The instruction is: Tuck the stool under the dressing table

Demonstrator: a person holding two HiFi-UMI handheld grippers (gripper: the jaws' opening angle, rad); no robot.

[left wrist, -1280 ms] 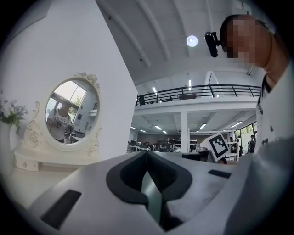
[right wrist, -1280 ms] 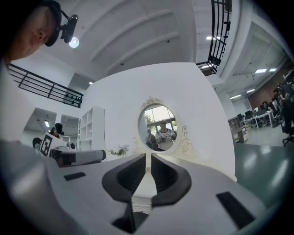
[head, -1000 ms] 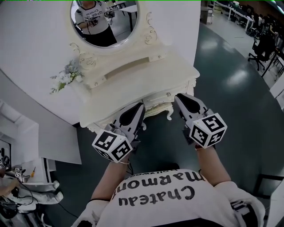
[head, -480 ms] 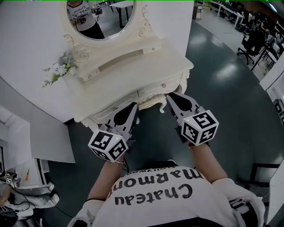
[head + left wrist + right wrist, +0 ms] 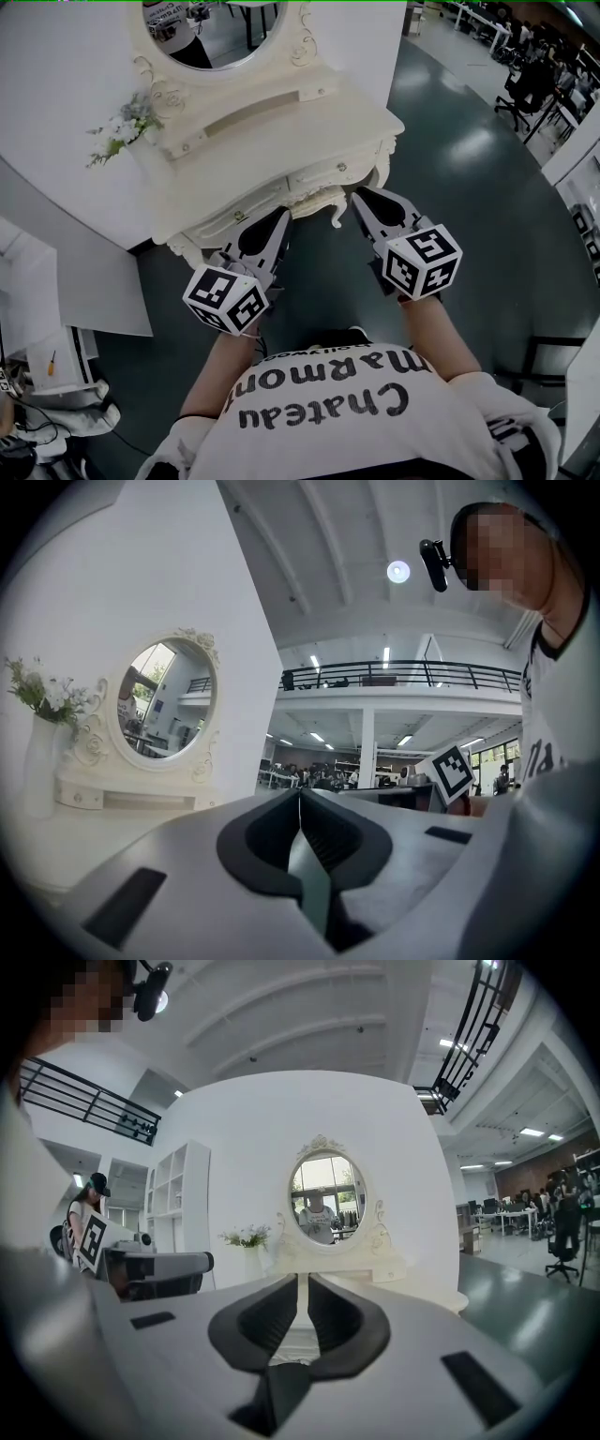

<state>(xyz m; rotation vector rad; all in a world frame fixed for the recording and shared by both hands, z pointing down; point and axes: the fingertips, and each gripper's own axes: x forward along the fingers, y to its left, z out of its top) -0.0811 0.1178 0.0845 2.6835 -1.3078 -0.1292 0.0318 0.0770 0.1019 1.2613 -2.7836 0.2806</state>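
Note:
The cream dressing table (image 5: 281, 155) with its oval mirror (image 5: 211, 28) stands against a white wall panel. No stool shows in any view. My left gripper (image 5: 277, 218) hovers just before the table's front apron, left of the middle, with its jaws shut and nothing in them. My right gripper (image 5: 362, 196) is level with it near the table's right front leg, jaws shut but for a thin slit, empty. In the left gripper view my left gripper (image 5: 298, 795) points past the mirror (image 5: 164, 700). In the right gripper view my right gripper (image 5: 302, 1280) faces the mirror (image 5: 326, 1199).
A vase of flowers (image 5: 117, 131) sits on the table's left end. Dark floor (image 5: 469, 169) spreads to the right, with office chairs (image 5: 525, 89) far off. White shelving (image 5: 37, 309) stands at the left. A dark metal frame (image 5: 553, 361) is at the lower right.
Both grippers have moved forward and a little lower, closer to the table's front edge. Their jaws have stayed as they were.

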